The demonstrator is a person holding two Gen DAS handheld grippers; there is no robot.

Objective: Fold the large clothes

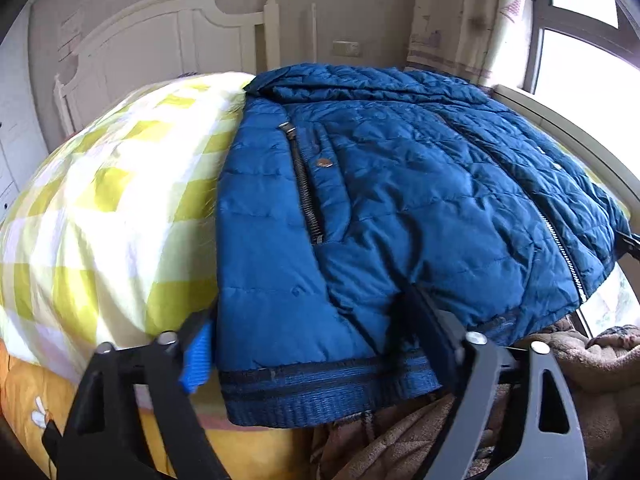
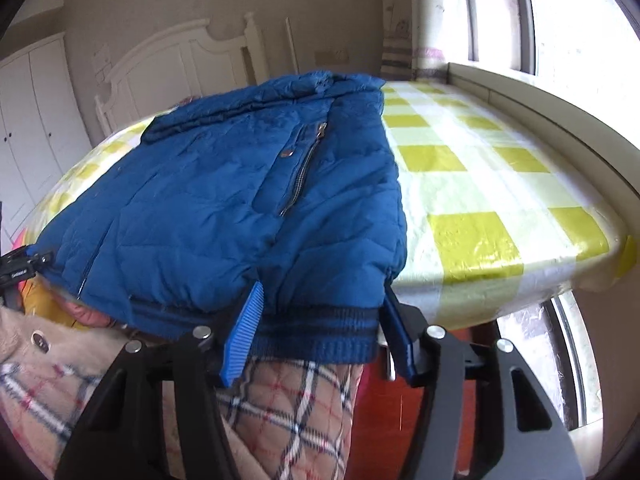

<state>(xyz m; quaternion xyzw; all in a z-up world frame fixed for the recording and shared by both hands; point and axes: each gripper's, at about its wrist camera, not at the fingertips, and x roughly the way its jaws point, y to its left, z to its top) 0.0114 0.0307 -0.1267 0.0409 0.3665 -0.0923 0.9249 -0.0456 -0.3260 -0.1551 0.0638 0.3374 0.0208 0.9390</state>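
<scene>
Left wrist view: blue quilted jacket (image 1: 400,208) lies flat on the bed, over a yellow-and-white checked sheet (image 1: 100,208), collar toward the white headboard (image 1: 168,40), ribbed hem (image 1: 320,392) hanging just past the near edge of the bed. Chest pocket zipper (image 1: 306,188) and main front zipper (image 1: 560,248) both visible. Left tool (image 1: 320,348) stands with jaws apart, straddling the hem at the jacket's left corner; the blue ribbed pad (image 1: 198,360) sits just beside the jacket's side edge, the other finger lies on top of the fabric; whether either pad actually touches the cloth I cannot tell, no clamping visible. Brown fleecy cloth (image 1: 580,356) lies below the hem on the right, orange bedding (image 1: 32,392) at lower left. Curtain (image 1: 460,12) and window (image 1: 584,24) at upper right. Right wrist view: same jacket (image 2: 224,208) on the checked sheet (image 2: 472,184), pocket zipper (image 2: 304,168) upward of the tool. Right tool (image 2: 320,340) is partly open, its two fingers flanking the hem (image 2: 316,336) at the jacket's right corner; the blue pad (image 2: 244,336) rests against the hem band, the opposite finger just beside the side seam, fabric not squeezed. Plaid quilted garment (image 2: 288,420) lies beneath the hem, white wardrobe (image 2: 32,120) at far left.
</scene>
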